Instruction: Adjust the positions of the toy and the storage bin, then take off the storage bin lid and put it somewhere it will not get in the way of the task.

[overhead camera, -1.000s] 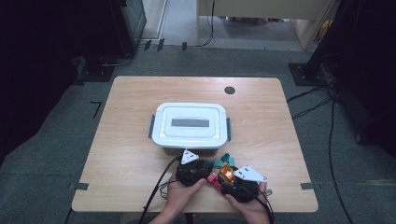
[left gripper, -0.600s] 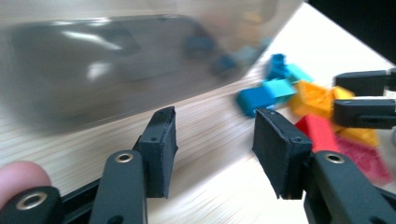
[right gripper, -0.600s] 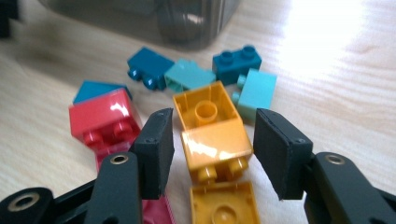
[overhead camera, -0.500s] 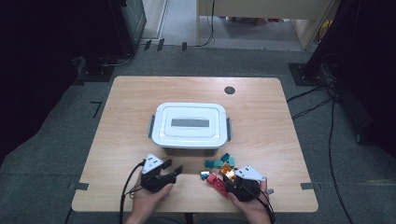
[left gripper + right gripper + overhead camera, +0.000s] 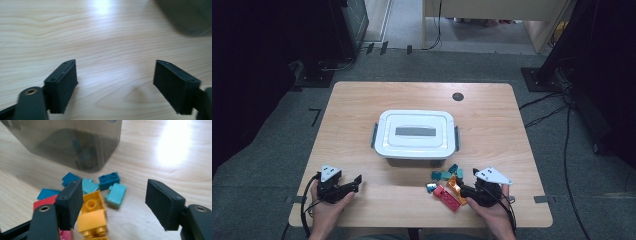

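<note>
Left gripper (image 5: 358,178) sits at the near left of the table (image 5: 357,105), well apart from the work. Its jaws have just been opening and now stand wide, bare wood between them in the left gripper view (image 5: 115,85). I read that as parked out of the way, leaving the other hand room.

Centre: the storage box (image 5: 415,136), white lid on, side latches down as far as I can tell. It stands squarely mid-table, so either hand could reach a latch.

Just in front of its near right corner lies the brick pile (image 5: 446,184): several teal pieces nearest the box, an orange brick (image 5: 456,182) beside them, a red brick (image 5: 447,196) closest to me. Through the smoky wall in the right gripper view I make out something bluish inside the box, too dim to name.

Right gripper (image 5: 463,190) points into the pile. Its jaws have just been opening too and hold nothing; the orange brick (image 5: 93,218) lies just beside the left pad (image 5: 71,202), not pressed. My guess: lining up on that brick, though the lid is not yet off.
</note>
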Tool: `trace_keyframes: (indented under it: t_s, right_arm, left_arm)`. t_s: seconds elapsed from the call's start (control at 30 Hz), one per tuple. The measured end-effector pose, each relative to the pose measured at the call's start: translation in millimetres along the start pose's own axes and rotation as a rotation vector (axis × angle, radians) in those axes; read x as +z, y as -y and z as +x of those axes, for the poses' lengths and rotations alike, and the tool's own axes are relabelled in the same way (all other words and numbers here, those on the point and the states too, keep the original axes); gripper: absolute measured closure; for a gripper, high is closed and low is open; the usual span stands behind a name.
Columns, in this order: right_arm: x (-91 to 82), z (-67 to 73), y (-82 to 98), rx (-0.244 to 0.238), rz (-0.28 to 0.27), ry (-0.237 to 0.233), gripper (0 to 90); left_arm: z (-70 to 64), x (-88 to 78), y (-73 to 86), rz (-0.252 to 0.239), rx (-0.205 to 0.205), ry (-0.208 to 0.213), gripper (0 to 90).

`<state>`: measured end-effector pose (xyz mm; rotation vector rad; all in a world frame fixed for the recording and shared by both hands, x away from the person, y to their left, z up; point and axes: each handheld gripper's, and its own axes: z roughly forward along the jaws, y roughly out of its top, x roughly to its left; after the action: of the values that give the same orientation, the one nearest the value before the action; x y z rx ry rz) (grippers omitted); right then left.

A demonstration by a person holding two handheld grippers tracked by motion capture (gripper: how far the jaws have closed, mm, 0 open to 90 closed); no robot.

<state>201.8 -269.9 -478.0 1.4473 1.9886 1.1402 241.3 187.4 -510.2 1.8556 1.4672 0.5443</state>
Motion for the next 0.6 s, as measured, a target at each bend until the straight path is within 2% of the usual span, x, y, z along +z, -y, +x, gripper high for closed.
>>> trace_keyframes:
  t_s: [0.17, 0.2, 0.33, 0.4, 0.5, 0.6]
  right_arm:
    - [-3.7, -12.2, -11.5, 0.003, -0.002, 0.002, 29.1]
    - [-2.9, -16.7, -15.8, -0.043, -0.023, 0.016, 28.4]
    - [-3.3, -20.2, -24.7, -0.060, -0.025, 0.012, 27.0]
    - [-4.8, -20.4, -34.4, -0.120, -0.004, -0.010, 22.8]
    - [-8.5, -20.5, -52.4, -0.139, -0.014, -0.056, 22.7]
    - [-12.3, -20.3, -77.1, -0.183, -0.040, -0.114, 22.7]
  left_arm:
    - [10.9, -1.2, 4.6, 0.033, 0.014, -0.043, 16.1]
    - [11.2, -1.3, 4.9, 0.036, 0.027, -0.042, 15.7]
    - [6.6, 1.8, 5.6, 0.038, 0.077, -0.060, 14.7]
    - [5.2, 3.3, 6.1, 0.029, 0.078, -0.058, 13.8]
    - [5.1, 3.9, 7.1, 0.016, 0.080, -0.054, 12.9]
    - [5.2, 3.9, 7.2, 0.016, 0.080, -0.054, 12.9]
